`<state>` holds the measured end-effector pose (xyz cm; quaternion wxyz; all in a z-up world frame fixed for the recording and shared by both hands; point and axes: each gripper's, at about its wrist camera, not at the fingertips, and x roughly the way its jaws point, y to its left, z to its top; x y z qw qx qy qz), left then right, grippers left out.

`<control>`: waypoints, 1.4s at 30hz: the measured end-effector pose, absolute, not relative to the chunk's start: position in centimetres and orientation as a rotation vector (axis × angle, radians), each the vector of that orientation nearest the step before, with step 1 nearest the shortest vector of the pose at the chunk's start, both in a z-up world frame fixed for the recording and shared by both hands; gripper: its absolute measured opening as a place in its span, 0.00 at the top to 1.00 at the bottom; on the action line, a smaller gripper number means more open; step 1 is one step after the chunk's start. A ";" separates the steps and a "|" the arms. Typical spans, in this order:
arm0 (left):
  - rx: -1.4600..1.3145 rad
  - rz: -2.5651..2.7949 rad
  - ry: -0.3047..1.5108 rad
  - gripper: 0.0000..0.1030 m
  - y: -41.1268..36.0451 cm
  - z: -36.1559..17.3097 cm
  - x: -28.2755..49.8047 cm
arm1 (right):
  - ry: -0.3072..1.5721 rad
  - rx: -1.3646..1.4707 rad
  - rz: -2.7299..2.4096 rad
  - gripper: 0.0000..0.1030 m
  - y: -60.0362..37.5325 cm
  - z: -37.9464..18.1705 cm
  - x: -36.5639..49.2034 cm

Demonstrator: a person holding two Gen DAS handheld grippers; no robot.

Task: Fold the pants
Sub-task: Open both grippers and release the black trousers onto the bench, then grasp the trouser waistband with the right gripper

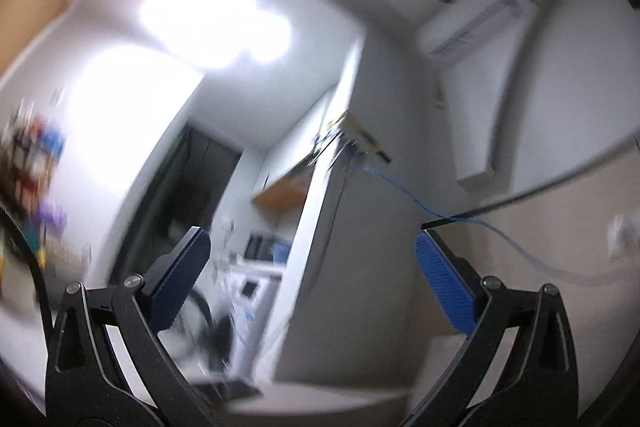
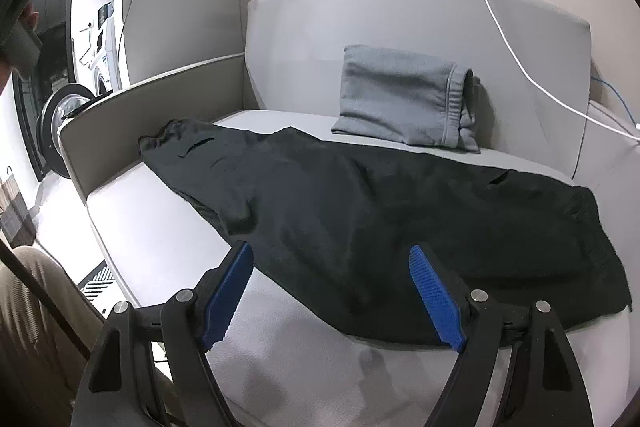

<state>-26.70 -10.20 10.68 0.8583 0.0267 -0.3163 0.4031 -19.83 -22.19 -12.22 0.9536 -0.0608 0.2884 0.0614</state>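
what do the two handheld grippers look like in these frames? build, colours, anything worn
Both match: the left gripper and right gripper have matte black angular plastic fingers with triangular cut-outs, silver round pivot pins, and blue ribbed rubber pads. No markings readable. A black cable runs along the left view's edge. Ribbed tan fabric, probably the person's clothing, shows at lower left of the right view.

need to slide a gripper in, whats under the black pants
The black pants lie spread flat on the grey sofa seat, whose cushion shows bare around them. Whether anything small lies beneath the fabric cannot be seen. The folded grey pants sit behind them, not under.
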 end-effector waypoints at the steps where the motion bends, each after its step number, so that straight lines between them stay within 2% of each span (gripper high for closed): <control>1: 0.092 0.810 -0.658 0.01 -10.4 10.6 -26.6 | 0.585 -0.126 0.122 0.20 -22.2 -12.2 -19.9; 7: 0.144 0.189 -0.604 0.01 -10.1 7.0 -28.0 | 0.581 -0.090 0.073 0.20 -23.4 -11.9 -19.8; 9: 0.143 -0.040 -0.510 0.01 -10.1 5.4 -28.4 | 0.584 -0.060 0.044 0.20 -24.2 -11.8 -19.7; 12: 0.133 -0.311 -0.277 0.01 -10.5 2.9 -26.6 | 0.600 0.029 -0.045 0.20 -26.6 -11.5 -19.4; 21: 0.179 -0.726 0.212 0.01 -19.9 -0.3 -18.3 | 0.545 0.342 -0.458 0.20 -38.4 -9.6 -22.7; 24: 0.187 -0.755 0.315 0.01 -22.4 -1.9 -12.7 | 0.542 0.500 -0.530 0.21 -43.9 -10.4 -23.9; 30: 0.268 -0.620 0.535 0.01 -28.4 -5.1 -6.8 | 0.564 0.610 -0.623 0.31 -50.7 -13.9 -23.3; 35: 0.374 -0.526 0.585 0.01 -29.5 -7.4 -2.9 | 0.527 0.672 -0.616 0.32 -52.4 -16.5 -21.5; 40: 0.360 -0.528 0.620 0.01 -28.5 -8.7 -1.6 | 0.474 0.696 -0.577 0.32 -52.8 -16.9 -20.3; 42: 0.352 -0.527 0.630 0.01 -27.5 -8.5 -1.9 | 0.468 0.711 -0.574 0.44 -52.8 -16.8 -19.8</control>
